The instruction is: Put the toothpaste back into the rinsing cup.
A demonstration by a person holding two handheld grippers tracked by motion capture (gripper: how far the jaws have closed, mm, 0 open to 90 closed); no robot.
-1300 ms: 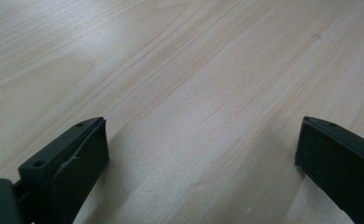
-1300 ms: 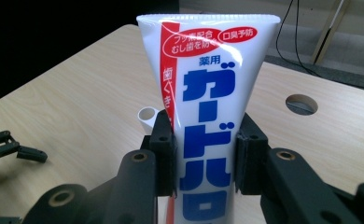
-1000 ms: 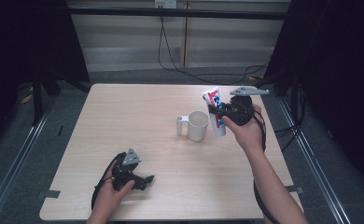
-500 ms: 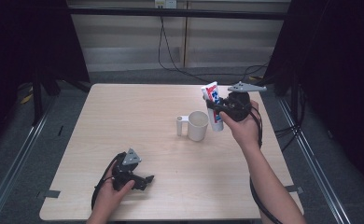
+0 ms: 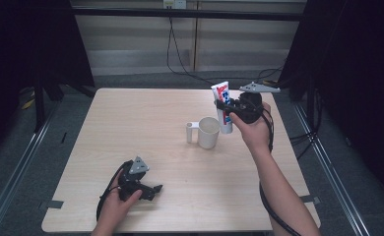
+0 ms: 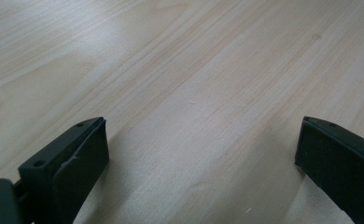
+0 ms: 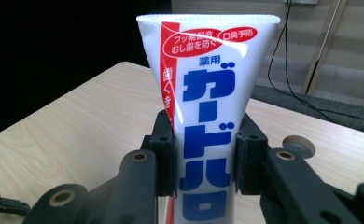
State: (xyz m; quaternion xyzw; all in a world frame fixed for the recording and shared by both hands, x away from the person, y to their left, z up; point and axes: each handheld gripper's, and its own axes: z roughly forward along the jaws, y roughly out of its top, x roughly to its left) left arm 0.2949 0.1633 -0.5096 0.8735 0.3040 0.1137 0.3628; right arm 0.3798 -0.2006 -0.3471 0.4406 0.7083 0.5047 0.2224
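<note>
White toothpaste tube (image 7: 208, 140) upright, pinched by raised right tool (image 5: 228, 109) beside mug (image 5: 208, 132), left tool (image 5: 148, 189) spread, resting on table (image 5: 131, 123)

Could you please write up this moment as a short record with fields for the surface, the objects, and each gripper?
surface: light wooden table
objects: white mug with its handle toward the left; white toothpaste tube with red and blue print
tube state: held upright, crimped end up, just right of the mug
left gripper: open, nothing between the jaws, resting low at the table's near left
right gripper: shut on the toothpaste tube, raised beside the mug
</note>
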